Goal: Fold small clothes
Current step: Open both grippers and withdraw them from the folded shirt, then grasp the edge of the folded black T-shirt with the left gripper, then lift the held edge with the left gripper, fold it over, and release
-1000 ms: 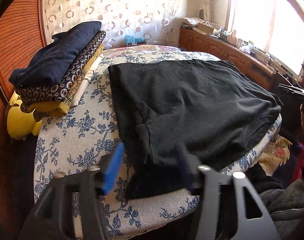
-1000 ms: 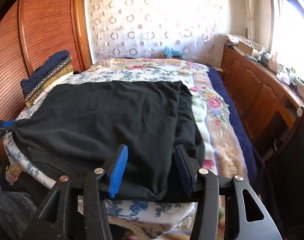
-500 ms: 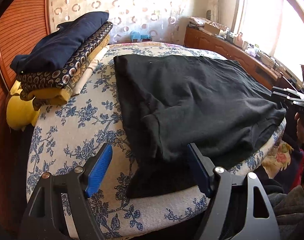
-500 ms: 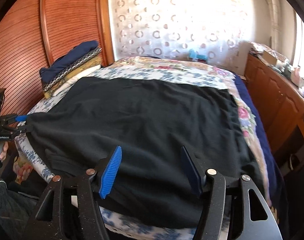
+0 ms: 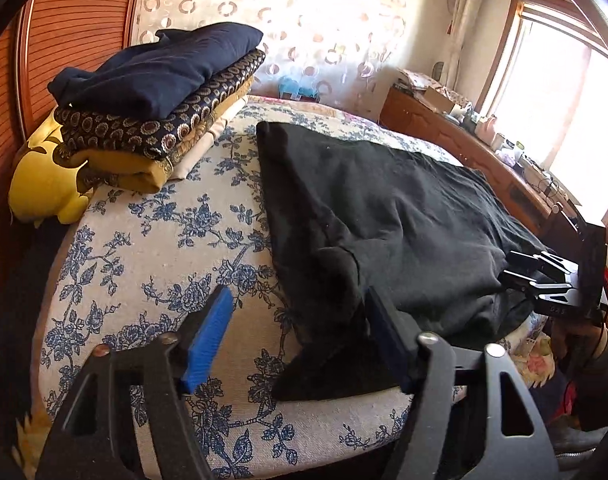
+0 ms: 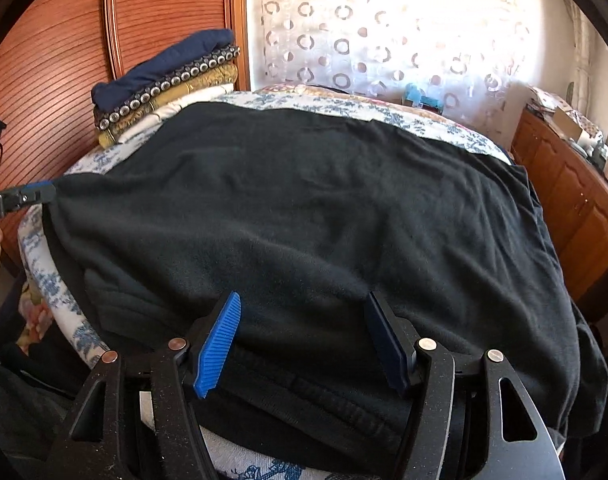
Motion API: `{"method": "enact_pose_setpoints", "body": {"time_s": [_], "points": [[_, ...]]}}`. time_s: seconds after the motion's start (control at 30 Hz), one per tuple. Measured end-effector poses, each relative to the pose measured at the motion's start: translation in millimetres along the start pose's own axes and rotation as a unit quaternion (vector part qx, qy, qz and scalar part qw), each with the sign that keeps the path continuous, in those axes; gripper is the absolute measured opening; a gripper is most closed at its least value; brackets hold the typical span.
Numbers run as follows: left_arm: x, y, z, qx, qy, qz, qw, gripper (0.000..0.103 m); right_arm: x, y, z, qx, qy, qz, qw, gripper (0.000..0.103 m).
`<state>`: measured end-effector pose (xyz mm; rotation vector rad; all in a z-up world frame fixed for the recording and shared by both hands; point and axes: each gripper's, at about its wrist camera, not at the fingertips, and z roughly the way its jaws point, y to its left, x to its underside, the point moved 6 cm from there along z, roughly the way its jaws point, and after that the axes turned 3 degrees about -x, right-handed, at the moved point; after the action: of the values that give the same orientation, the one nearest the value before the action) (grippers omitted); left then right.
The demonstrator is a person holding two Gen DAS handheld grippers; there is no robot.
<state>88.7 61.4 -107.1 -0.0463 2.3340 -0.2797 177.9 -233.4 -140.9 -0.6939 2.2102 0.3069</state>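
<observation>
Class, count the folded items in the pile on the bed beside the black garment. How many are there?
4, stacked: navy top, patterned dark one, mustard one, cream one at the bottom. More may be hidden underneath.

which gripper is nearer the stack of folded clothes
Left. The left gripper sits at the black garment's corner on the stack's side; the right gripper is farther along the edge.

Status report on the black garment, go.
Left gripper closing around black garment corner, no pinch yet. Right gripper open over near hem. Garment spread on bed. Folded stack clear.
</observation>
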Motion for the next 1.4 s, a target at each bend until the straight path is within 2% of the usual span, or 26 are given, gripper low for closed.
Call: {"method": "enact_pose_setpoints", "body": {"time_s": [0.23,0.53,0.6,0.67,0.73,1.0,1.2,1.4], "points": [[8,-8,7,0.014,0.016,0.002,0.9998,0.049,2,5,10,0.011,-0.023,-0.003,1.000,0.070],[15,-11,12,0.020,0.028,0.000,0.9994,0.048,16,6,1,0.011,-0.035,-0.003,0.999,0.074],[15,-13,12,0.023,0.029,0.001,0.9993,0.038,16,6,0,0.010,-0.038,-0.003,0.999,0.074],[17,-18,14,0.035,0.036,0.003,0.9987,0.015,17,7,0,0.010,-0.040,-0.003,0.999,0.074],[14,-25,12,0.038,0.031,0.011,0.9987,0.012,17,8,0,0.010,-0.041,-0.003,0.999,0.074],[-36,-75,-11,0.093,-0.014,0.045,0.9945,0.011,16,-9,-16,-0.014,-0.038,0.033,0.999,0.074],[-72,-128,-6,0.138,-0.023,0.082,0.9869,0.011,23,-41,-46,0.010,-0.054,0.052,0.997,0.074],[-106,-202,5,0.182,-0.024,0.134,0.9739,0.011,40,-81,-81,0.038,-0.066,0.084,0.994,0.074]]}}
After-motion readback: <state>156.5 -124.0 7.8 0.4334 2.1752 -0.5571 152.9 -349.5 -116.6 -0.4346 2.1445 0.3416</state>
